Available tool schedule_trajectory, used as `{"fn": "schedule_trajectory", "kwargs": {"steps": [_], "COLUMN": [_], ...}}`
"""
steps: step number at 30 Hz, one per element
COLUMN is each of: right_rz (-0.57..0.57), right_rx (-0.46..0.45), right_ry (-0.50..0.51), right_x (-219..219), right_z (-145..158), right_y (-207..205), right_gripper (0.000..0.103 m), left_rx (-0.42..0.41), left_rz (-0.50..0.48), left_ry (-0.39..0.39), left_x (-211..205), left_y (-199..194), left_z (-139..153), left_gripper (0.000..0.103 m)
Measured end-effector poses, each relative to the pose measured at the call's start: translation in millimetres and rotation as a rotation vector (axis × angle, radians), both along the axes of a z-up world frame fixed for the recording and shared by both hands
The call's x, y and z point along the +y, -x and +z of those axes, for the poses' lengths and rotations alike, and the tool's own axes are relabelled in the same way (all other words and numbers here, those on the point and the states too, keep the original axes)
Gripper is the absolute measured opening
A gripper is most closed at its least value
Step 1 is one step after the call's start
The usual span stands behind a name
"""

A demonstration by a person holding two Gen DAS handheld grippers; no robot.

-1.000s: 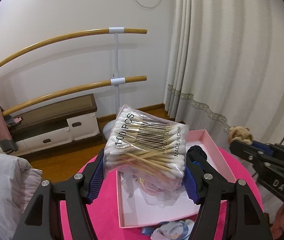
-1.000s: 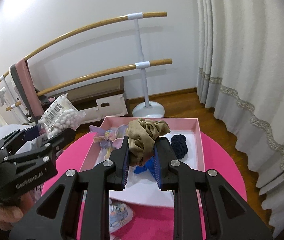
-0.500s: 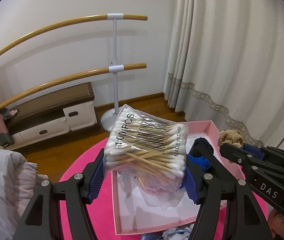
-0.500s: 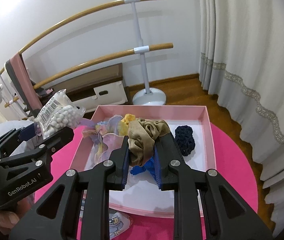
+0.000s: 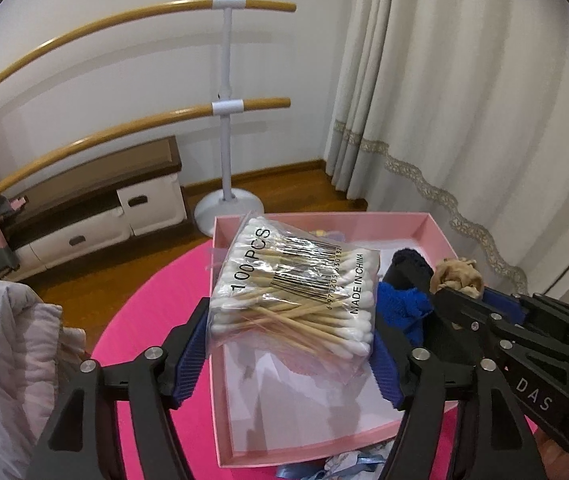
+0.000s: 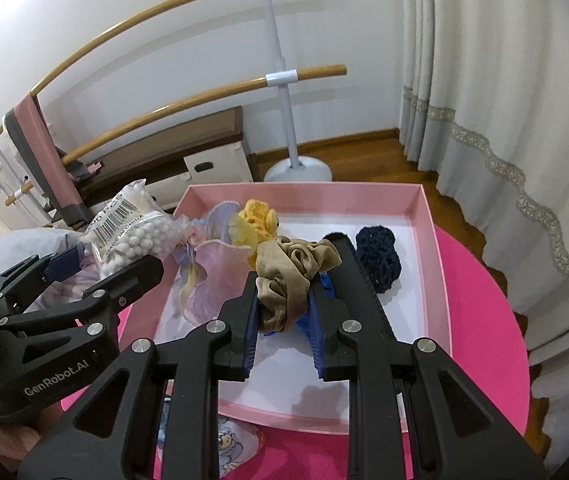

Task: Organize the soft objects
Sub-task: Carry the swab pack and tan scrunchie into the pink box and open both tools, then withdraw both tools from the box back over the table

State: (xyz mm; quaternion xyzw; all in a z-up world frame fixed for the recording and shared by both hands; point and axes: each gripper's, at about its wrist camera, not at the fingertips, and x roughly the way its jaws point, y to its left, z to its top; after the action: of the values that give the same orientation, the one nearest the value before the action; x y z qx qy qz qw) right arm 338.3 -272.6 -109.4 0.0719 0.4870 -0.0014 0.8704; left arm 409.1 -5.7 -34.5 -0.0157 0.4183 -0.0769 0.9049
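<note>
Placing step: left gripper (image 5: 290,332) clamps swab bag (image 5: 292,292), right gripper (image 6: 284,300) clamps tan scrunchie (image 6: 288,268), both over box (image 6: 432,240). Next: lower, release.

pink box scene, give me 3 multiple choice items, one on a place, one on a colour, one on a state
1. Where does the navy scrunchie lie?
A. inside the pink box
B. on the floor
C. on the wooden bar

2. What colour is the scrunchie in the right gripper?
A. red
B. tan
C. green

3. What state is the left gripper in?
A. open and empty
B. lying on the table
C. shut on the swab bag

Answers:
1. A, it rests on the box's white floor near the right wall.
2. B, the tan scrunchie is bunched between the blue pads.
3. C, both pads press the sides of the bag above the box.
</note>
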Motion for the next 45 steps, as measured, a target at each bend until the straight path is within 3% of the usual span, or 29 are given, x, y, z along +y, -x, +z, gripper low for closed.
{"fn": "schedule_trajectory", "kwargs": {"steps": [3, 7, 14, 27, 45], "right_rz": [-0.013, -0.022, -0.088, -0.152, -0.181], "right_rx": [0.004, 0.000, -0.037, -0.109, -0.238], "right_ry": [-0.008, -0.009, 0.002, -0.004, -0.014], "right_x": [-4.3, -8.5, -24.6, -32.6, -21.1], "right_z": [-2.8, -2.5, 4.9, 29.7, 83.8], "right_y": [0.3, 5.6, 18.3, 55.7, 146.8], "right_gripper": [0.036, 0.051, 0.101, 0.103, 0.103], "left_rx": [0.002, -0.022, -0.078, -0.194, -0.285], "left_rz": [-0.005, 0.003, 0.033, 0.056, 0.051], "left_ry": [-0.002, -0.016, -0.008, -0.077, -0.087], "left_x": [-1.1, 0.0, 8.6, 0.2, 1.9], "left_y": [-6.0, -7.2, 10.4, 75.0, 183.3], "left_z": [3.1, 7.4, 15.5, 27.6, 43.9], "left_gripper": [0.085, 0.093, 0.103, 0.103, 0.103]}}
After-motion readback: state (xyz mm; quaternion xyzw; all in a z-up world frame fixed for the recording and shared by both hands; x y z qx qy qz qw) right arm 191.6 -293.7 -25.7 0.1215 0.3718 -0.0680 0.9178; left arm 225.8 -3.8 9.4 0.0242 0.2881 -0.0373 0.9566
